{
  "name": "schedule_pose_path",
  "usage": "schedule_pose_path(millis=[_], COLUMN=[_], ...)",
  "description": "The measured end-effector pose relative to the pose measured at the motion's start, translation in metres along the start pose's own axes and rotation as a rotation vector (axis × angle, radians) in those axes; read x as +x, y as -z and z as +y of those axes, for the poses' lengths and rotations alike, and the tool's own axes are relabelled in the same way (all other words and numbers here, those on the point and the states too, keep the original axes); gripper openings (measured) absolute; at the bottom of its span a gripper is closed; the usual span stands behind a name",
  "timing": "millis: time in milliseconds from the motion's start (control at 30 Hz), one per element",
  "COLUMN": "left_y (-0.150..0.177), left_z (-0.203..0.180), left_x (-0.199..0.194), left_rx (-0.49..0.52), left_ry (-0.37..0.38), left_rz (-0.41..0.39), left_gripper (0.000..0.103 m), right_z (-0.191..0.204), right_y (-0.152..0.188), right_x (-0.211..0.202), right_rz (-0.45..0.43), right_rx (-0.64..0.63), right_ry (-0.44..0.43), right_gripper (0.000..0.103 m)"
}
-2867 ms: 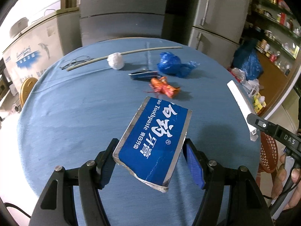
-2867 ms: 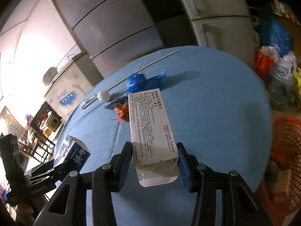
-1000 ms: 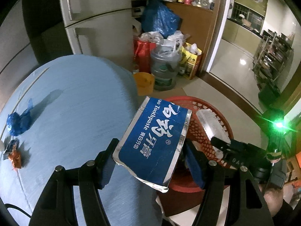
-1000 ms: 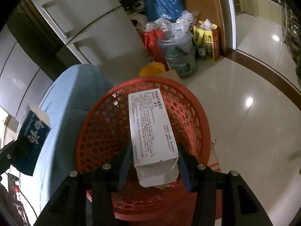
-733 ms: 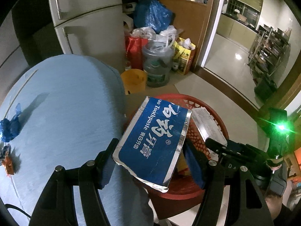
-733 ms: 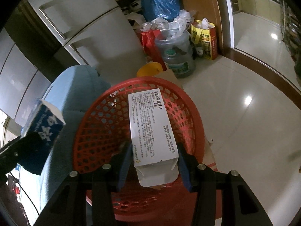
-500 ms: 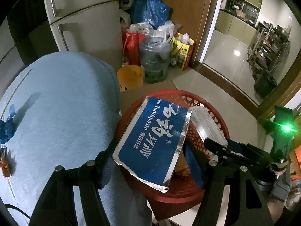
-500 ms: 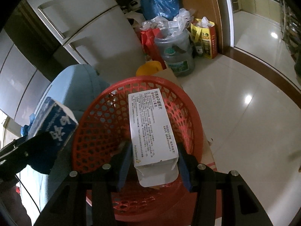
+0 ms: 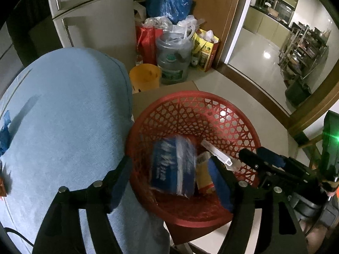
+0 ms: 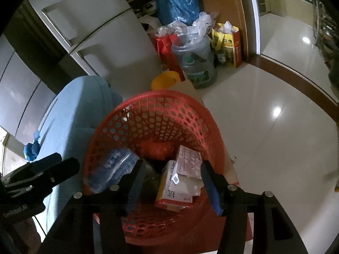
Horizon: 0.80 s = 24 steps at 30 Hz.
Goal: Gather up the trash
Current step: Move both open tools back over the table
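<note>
A tiled kitchen floor holds a red mesh basket [image 9: 233, 116] beside the blue tabletop [image 9: 63, 116]. Both tools hang above it so trash falls inside: the left tool [image 9: 171, 177], jaws just spread, has let go the blurred blue toothpaste box [image 9: 172, 169]; the right tool [image 10: 170, 187], likewise opened, has dropped its white carton [image 10: 188, 163] below.

**Worktop, floor and what rests on them**

The round worktop [image 9: 63, 127], covered in a light blue cloth, carries a crumpled blue plastic scrap [image 9: 4, 131] near its far left edge and an orange scrap [image 9: 1, 187] at the frame's edge. Beside the worktop, the glossy pale floor [image 10: 275, 137] carries a flat piece of cardboard [image 9: 148, 97]; on this stands a red mesh basket [image 9: 211, 114]. Farther back on the floor stand a yellow bucket [image 9: 145, 78], a clear water jug [image 9: 173, 61], a red bag [image 9: 147, 42] and a yellow bag [image 9: 205, 48].
</note>
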State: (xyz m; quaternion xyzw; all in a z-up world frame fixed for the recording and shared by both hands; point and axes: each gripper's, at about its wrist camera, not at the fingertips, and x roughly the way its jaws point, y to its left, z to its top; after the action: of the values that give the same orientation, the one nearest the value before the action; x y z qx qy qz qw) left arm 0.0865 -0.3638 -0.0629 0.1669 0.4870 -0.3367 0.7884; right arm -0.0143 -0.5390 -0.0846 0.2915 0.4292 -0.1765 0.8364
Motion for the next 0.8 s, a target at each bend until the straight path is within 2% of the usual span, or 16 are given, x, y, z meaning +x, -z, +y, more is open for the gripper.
schedule_pose_path(millis=[233, 367, 600, 800], left_y=[0.004, 0.013, 0.053, 0.119], left_z=[0.021, 0.052, 0.144, 0.232], left_x=[-0.022, -0.044, -0.088, -0.123], left_rx=[-0.063, -0.128, -0.319, -0.526], left_ry=[0.064, 0.05, -0.055, -0.177], left_rz=[-0.034, -0.078, -0.154, -0.21], left_gripper=[0.08, 0.08, 0.08, 0.081], right_z=[0.013, 0.027, 0.069, 0.142], right_y=[-0.002, -0.002, 0.004, 0.016], right_x=[-0.011, -0.014, -0.014, -0.009], right_rz=[-0.018, -0.026, -0.022, 0.007], right_rx=[-0.022, -0.046, -0.118, -0.258], right_ry=[0.0, -0.004, -0.048, -0.132], right_gripper=[0.058, 0.058, 0.058, 0.058])
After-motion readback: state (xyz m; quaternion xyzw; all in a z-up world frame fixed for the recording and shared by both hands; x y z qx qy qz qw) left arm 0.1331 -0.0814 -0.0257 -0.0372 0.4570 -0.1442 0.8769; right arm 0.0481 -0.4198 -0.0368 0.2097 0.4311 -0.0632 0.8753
